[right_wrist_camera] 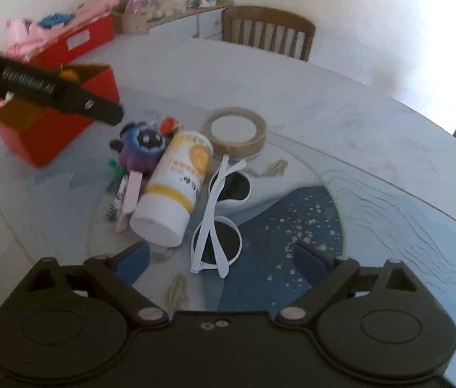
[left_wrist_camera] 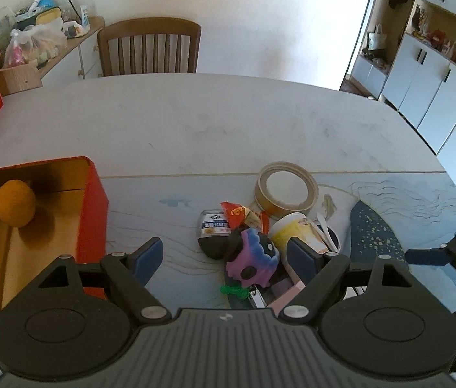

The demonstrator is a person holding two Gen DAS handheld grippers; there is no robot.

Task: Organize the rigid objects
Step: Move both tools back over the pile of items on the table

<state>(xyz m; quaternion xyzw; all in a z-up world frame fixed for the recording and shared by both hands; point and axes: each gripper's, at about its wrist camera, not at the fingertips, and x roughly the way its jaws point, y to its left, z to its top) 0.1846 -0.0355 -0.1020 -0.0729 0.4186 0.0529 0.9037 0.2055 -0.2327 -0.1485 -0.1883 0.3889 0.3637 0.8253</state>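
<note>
From the left wrist view, the red box (left_wrist_camera: 93, 213) sits near the counter's (left_wrist_camera: 228, 123) left edge with one orange ball (left_wrist_camera: 16, 203) inside, so I'd judge the sorting barely begun. The left gripper (left_wrist_camera: 224, 257) hangs over the pile toward the near edge, its fingers (left_wrist_camera: 148, 257) spread wide and holding nothing. Below them lie a purple toy (left_wrist_camera: 252, 260), a dark bottle (left_wrist_camera: 213, 232), a red wrapper (left_wrist_camera: 239, 213), a yellow-and-white container (left_wrist_camera: 299, 231) and a tape roll (left_wrist_camera: 286, 190), all on the counter.

From the right wrist view, the right gripper (right_wrist_camera: 224, 260) hovers above white sunglasses (right_wrist_camera: 224, 213), its fingers (right_wrist_camera: 132, 260) wide apart and empty. The container lies on its side just beside the sunglasses. Nearly everything is left to put away.
</note>
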